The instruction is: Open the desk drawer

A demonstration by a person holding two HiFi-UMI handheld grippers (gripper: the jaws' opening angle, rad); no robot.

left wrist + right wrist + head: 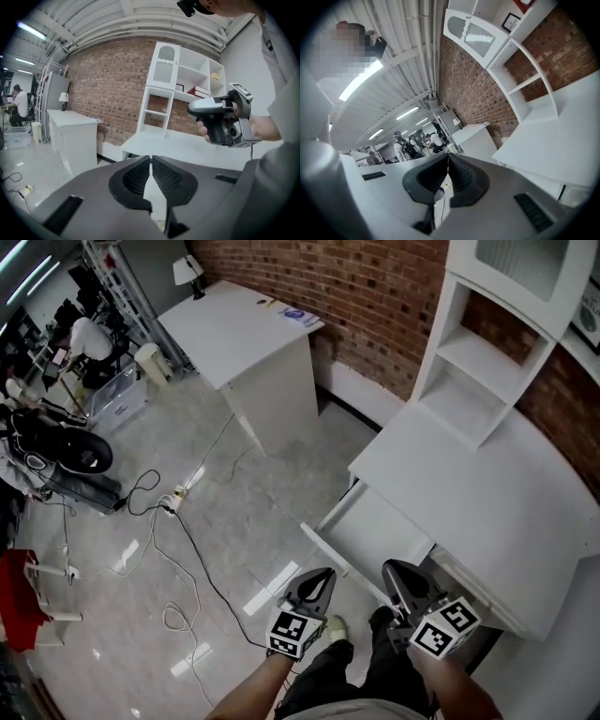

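The desk [487,488] fills the head view from 2 to 4 o'clock, white, with a white shelf unit [473,362] standing on its far end against the brick wall [375,287]. The drawer [380,526] is pulled out of the desk's front, just past centre toward 5 o'clock, its open top facing the camera and its front panel over the floor [216,549]. Both grippers are at 6 o'clock, near the drawer's front but apart from it. The left gripper [322,576] sits at 7 o'clock of the drawer, and its own view shows its jaws clenched, tips all but meeting with only a thin slit lower down and nothing between them. The right gripper [392,568] is just beside it at 3 o'clock, under the drawer's near corner; in the right gripper view its jaws are also pressed together and hold nothing. In the left gripper view a hand [234,123] holds the right gripper up at 2 o'clock. A second white desk [239,329] stands at 11 o'clock, and cables [178,521] trail over the floor at 8 o'clock.
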